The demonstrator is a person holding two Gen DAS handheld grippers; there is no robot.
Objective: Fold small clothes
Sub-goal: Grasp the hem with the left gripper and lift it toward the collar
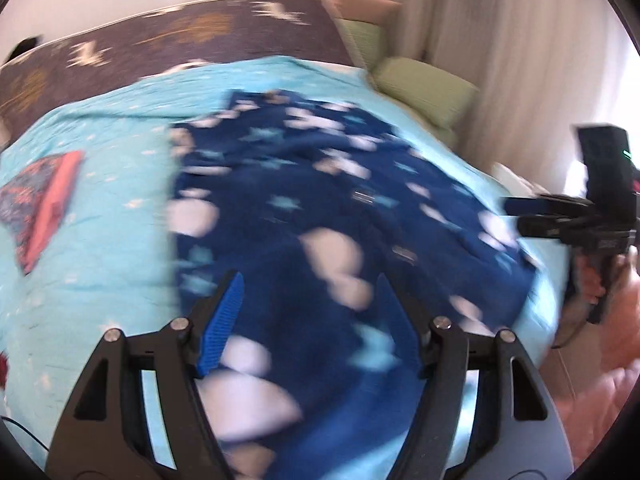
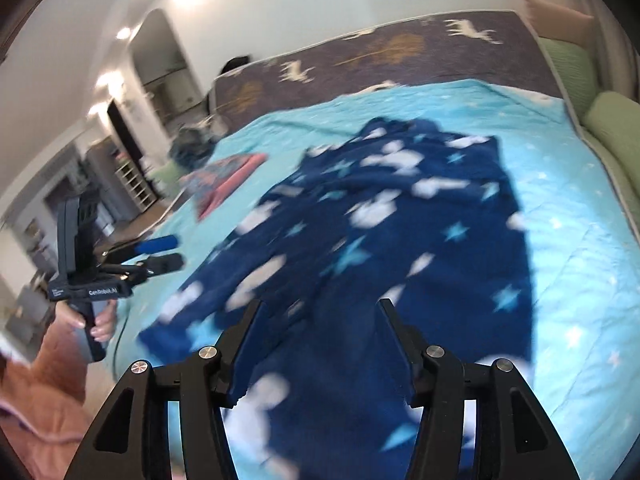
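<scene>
Clearly garment: a navy fleece piece with white clouds and pale stars (image 1: 320, 184) lies spread, rumpled, across the middle of both frames on the turquoise bed cover (image 1: 100, 208).
Handling: judged soft, light and floppy; it should drape and bunch, not hold a crease, and the pile may cling to the cover.
Where to take hold: the near hem corners at the lower part of each frame look best, pinching a single layer at the edge.
Left gripper (image 1: 310, 312): open, jaws wide apart above the near cloth, holding nothing.
Right gripper (image 2: 320, 336): open, likewise empty over the near hem.
Other item: a red-edged folded piece (image 1: 40, 204) sits at the left of the frame, apart.
Blur: heavy, so seams are unclear.
</scene>
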